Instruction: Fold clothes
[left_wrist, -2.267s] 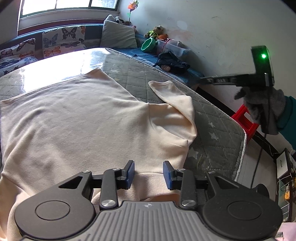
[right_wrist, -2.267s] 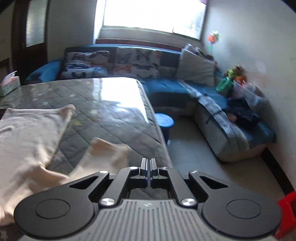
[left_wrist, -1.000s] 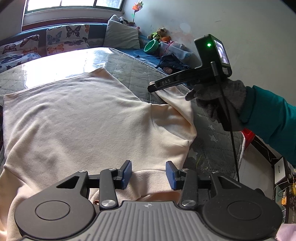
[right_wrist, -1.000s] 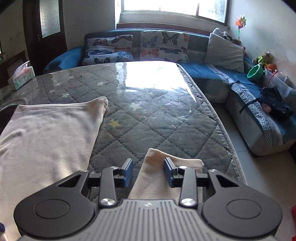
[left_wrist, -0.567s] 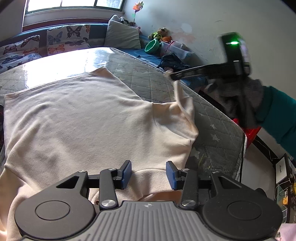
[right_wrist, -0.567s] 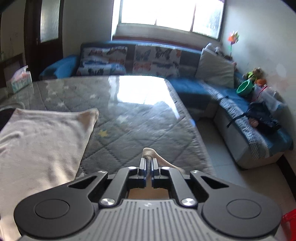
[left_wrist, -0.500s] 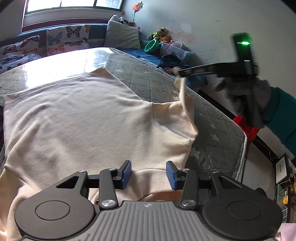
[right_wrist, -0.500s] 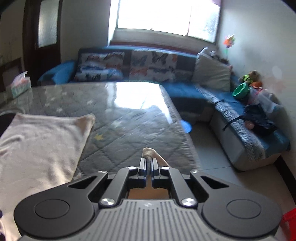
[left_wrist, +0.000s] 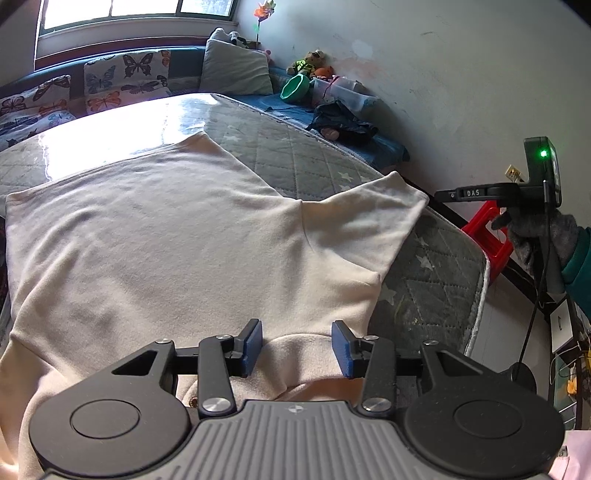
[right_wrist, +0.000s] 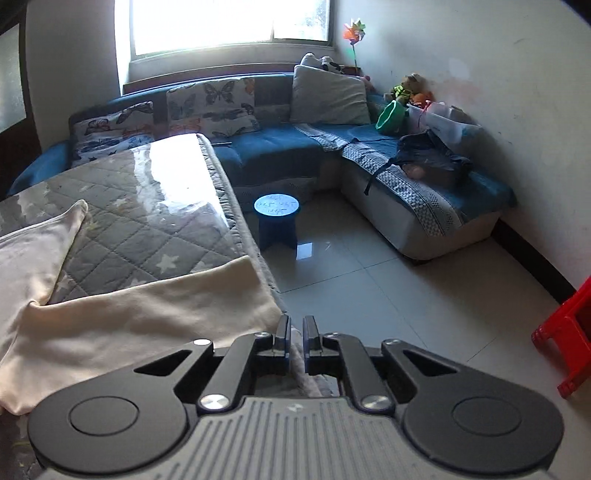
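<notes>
A cream T-shirt (left_wrist: 177, 236) lies spread flat on the grey quilted table (left_wrist: 295, 162). Its right sleeve (left_wrist: 373, 214) is laid out flat, reaching the table's right edge; the sleeve also shows in the right wrist view (right_wrist: 147, 310). My left gripper (left_wrist: 295, 345) is open and hovers just over the shirt's collar end, holding nothing. My right gripper (right_wrist: 294, 341) sits just off the table's edge beside the sleeve end, its jaws slightly parted and empty. It also shows in the left wrist view (left_wrist: 443, 194), clear of the sleeve.
A blue sofa (right_wrist: 406, 184) with cushions, a dark bag and toys runs along the wall. A blue stool (right_wrist: 277, 218) and a red plastic stool (right_wrist: 569, 339) stand on the tiled floor right of the table.
My right gripper was shut on the sleeve tip and holding it up; it has pulled the sleeve out flat to the table edge, let go and drawn back. The left gripper stayed still.
</notes>
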